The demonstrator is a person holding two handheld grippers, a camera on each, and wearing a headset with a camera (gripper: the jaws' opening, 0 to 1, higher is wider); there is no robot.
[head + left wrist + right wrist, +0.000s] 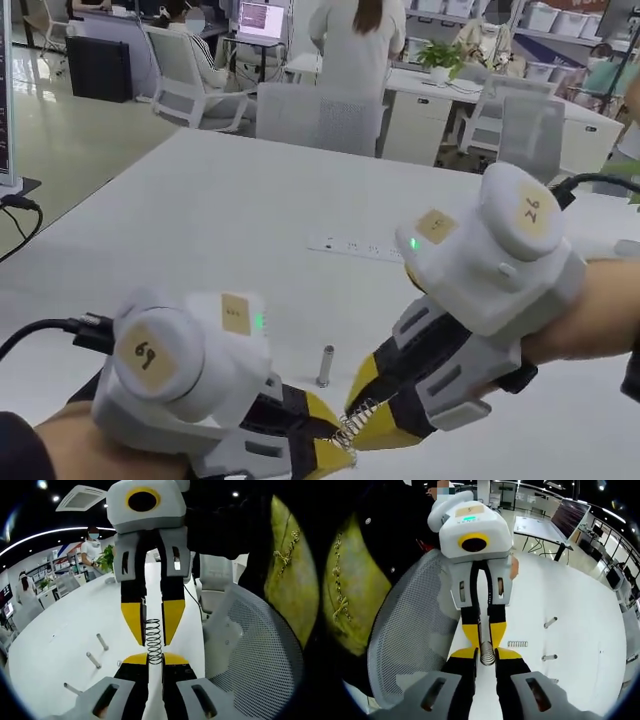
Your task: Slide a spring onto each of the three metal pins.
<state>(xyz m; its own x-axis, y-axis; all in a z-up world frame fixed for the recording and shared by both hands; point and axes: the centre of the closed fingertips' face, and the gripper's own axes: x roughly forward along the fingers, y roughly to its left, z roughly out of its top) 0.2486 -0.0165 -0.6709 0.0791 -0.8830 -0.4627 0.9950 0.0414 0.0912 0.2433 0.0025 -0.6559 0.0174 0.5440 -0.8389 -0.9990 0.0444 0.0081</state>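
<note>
Trouble likeliest at the handover. Small coiled steel spring (154, 639) pinched at once by left tool (155, 659) and right tool (487, 655), each closed down to the coil's width on one end, nose to nose above the white desk (200, 220). Could stretch or kink under a pull with both clamped hard. Could drop and roll away on a double release. Could shoot out sideways under an off-centre squeeze. Could also knock the nearest short silver metal pin (326, 365) if brought down crooked: stands upright just beside the tips, at 11 o'clock of the held spring in the head view. Needs one clean release first, then a straight approach along the pin's axis, by this reading.

Count, as far as can be told:
- Three pins (102, 641) (93, 660) (72, 688), ranged from 9 to 8 o'clock of the held spring in the left gripper view, all apparently bare.
- Two springs: the one held, plus a second coiled spring (517, 643) lying flat on the desk, between 2 and 3 o'clock of the held one in the right gripper view, near the pins.
- Two tools, both busy on the same coil.
</note>
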